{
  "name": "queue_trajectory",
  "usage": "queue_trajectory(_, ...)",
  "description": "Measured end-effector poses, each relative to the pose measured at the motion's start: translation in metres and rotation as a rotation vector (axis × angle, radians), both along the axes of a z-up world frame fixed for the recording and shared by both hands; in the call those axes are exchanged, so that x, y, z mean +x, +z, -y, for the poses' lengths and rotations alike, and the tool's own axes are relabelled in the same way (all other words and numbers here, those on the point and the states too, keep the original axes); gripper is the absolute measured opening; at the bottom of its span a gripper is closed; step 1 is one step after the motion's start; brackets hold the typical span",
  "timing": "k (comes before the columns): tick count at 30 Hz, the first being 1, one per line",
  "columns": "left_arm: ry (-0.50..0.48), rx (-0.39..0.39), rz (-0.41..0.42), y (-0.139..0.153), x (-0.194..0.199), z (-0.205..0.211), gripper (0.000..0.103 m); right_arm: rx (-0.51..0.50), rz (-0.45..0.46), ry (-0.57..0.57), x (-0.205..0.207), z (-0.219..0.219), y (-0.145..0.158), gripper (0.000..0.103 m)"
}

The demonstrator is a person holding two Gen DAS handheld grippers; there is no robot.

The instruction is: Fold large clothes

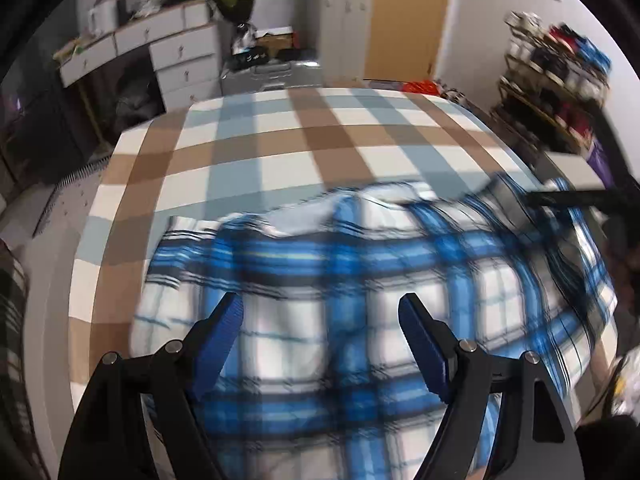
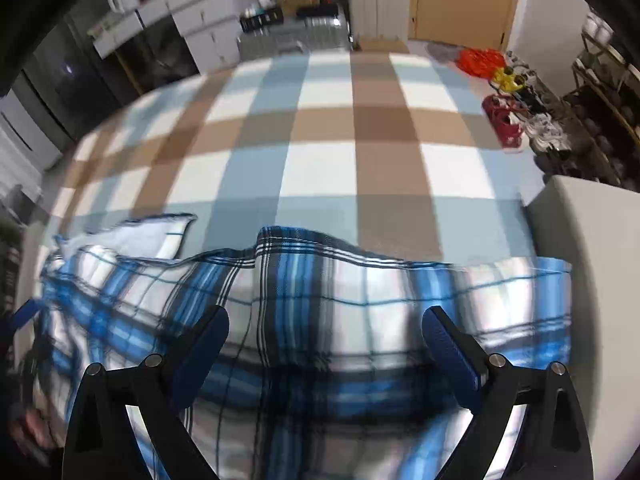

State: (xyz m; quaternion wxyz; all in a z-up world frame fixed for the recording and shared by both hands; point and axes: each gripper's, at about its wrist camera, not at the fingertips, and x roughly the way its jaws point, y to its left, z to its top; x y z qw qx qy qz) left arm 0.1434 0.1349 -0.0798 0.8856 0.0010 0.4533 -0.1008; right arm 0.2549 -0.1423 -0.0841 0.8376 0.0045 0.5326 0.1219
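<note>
Plaid shirt [image 1: 360,280] in blue, white and black lies spread along the near edge of the bed [image 1: 280,140], which wears a brown, blue and white checked cover. Left tool [image 1: 322,306] and right tool [image 2: 326,318] both hang above it, jaws apart, gripping nothing.

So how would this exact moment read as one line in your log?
stage: folding | item: blue plaid shirt on checked bedspread | left gripper: open, above shirt | right gripper: open, above shirt | held: nothing

Motion blur smears the plaid shirt [image 1: 360,264], and its near part runs off the bottom edge.
</note>
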Motion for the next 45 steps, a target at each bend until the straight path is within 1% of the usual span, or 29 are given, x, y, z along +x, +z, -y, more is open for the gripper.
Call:
queue_trajectory(2,0.031,-0.065,-0.075,-0.01,0.015,-0.018,0.076,-0.021,0.045,-0.01,-0.007,0.014,0.007,0.098)
queue_trajectory(3,0.043,-0.09,-0.102,-0.014,0.017,-0.022,0.076,-0.032,0.052,-0.02,-0.01,0.023,0.007,0.098)
queue_trajectory(4,0.047,-0.124,-0.141,-0.021,0.022,-0.026,0.076,-0.034,0.041,-0.035,-0.008,0.03,0.003,0.098)
queue_trajectory(5,0.05,-0.148,-0.167,-0.026,0.026,-0.029,0.076,-0.025,0.011,-0.055,-0.006,0.039,-0.003,0.098)
queue_trajectory(7,0.044,-0.142,-0.172,-0.028,0.025,-0.025,0.076,-0.02,-0.055,-0.085,0.0,0.05,-0.019,0.098)
queue_trajectory(9,0.035,-0.117,-0.167,-0.029,0.023,-0.02,0.076,-0.029,-0.102,-0.077,0.001,0.052,-0.037,0.099)
queue_trajectory(10,0.031,-0.11,-0.163,-0.032,0.022,-0.019,0.076,-0.047,-0.087,-0.056,0.0,0.048,-0.041,0.101)
queue_trajectory(11,0.028,-0.105,-0.154,-0.032,0.022,-0.02,0.076,-0.062,-0.065,-0.048,-0.002,0.046,-0.04,0.102)
queue_trajectory(12,0.024,-0.107,-0.149,-0.032,0.021,-0.02,0.076,-0.058,-0.065,-0.053,-0.002,0.046,-0.04,0.102)
queue_trajectory(13,0.028,-0.115,-0.147,-0.03,0.021,-0.022,0.076,-0.034,-0.063,-0.069,-0.004,0.049,-0.037,0.1)
queue_trajectory(14,0.038,-0.116,-0.146,-0.028,0.018,-0.023,0.076,0.016,-0.044,-0.092,-0.011,0.056,-0.03,0.097)
queue_trajectory(16,0.05,-0.121,-0.137,-0.018,0.01,-0.024,0.076,0.164,-0.009,-0.127,-0.032,0.073,-0.015,0.097)
queue_trajectory(17,0.041,-0.141,-0.126,-0.014,0.006,-0.022,0.076,0.236,-0.001,-0.133,-0.047,0.081,-0.008,0.097)
queue_trajectory(18,0.015,-0.165,-0.114,-0.009,0.0,-0.017,0.076,0.293,0.022,-0.142,-0.067,0.09,0.0,0.097)
queue_trajectory(19,-0.015,-0.171,-0.101,-0.004,-0.008,-0.008,0.076,0.326,0.046,-0.149,-0.084,0.096,0.006,0.098)
queue_trajectory(22,-0.093,-0.147,-0.066,0.008,-0.026,0.024,0.076,0.445,0.096,-0.161,-0.143,0.115,0.016,0.098)
queue_trajectory(24,-0.167,-0.135,-0.053,0.013,-0.039,0.053,0.076,0.548,0.092,-0.206,-0.176,0.129,0.012,0.099)
queue_trajectory(25,-0.209,-0.118,-0.052,0.013,-0.047,0.074,0.076,0.598,0.07,-0.234,-0.187,0.135,0.005,0.1)
queue_trajectory(26,-0.245,-0.101,-0.053,0.012,-0.052,0.09,0.076,0.634,0.037,-0.253,-0.192,0.138,0.0,0.102)
queue_trajectory(27,-0.269,-0.083,-0.055,0.011,-0.052,0.102,0.076,0.682,-0.028,-0.27,-0.195,0.139,-0.013,0.102)
queue_trajectory(29,-0.317,-0.031,-0.066,0.004,-0.058,0.134,0.076,0.737,-0.107,-0.309,-0.194,0.141,-0.032,0.102)
queue_trajectory(31,-0.34,-0.01,-0.096,-0.005,-0.057,0.153,0.076,0.759,-0.159,-0.347,-0.186,0.141,-0.048,0.102)
queue_trajectory(34,-0.321,0.008,-0.127,-0.016,-0.05,0.168,0.076,0.779,-0.19,-0.386,-0.17,0.141,-0.058,0.102)
queue_trajectory(36,-0.307,-0.029,-0.18,-0.023,-0.043,0.17,0.076,0.808,-0.188,-0.414,-0.16,0.144,-0.059,0.103)
queue_trajectory(37,-0.289,-0.061,-0.216,-0.027,-0.036,0.168,0.076,0.825,-0.202,-0.436,-0.154,0.144,-0.06,0.103)
queue_trajectory(39,-0.264,-0.091,-0.251,-0.03,-0.031,0.164,0.076,0.837,-0.23,-0.462,-0.141,0.141,-0.062,0.103)
queue_trajectory(41,-0.249,-0.122,-0.289,-0.035,-0.022,0.159,0.076,0.84,-0.227,-0.497,-0.133,0.141,-0.061,0.103)
queue_trajectory(43,-0.247,-0.131,-0.289,-0.034,-0.02,0.154,0.076,0.783,-0.187,-0.506,-0.119,0.136,-0.057,0.103)
queue_trajectory(45,-0.262,-0.119,-0.282,-0.033,-0.02,0.153,0.076,0.727,-0.125,-0.506,-0.108,0.128,-0.052,0.103)
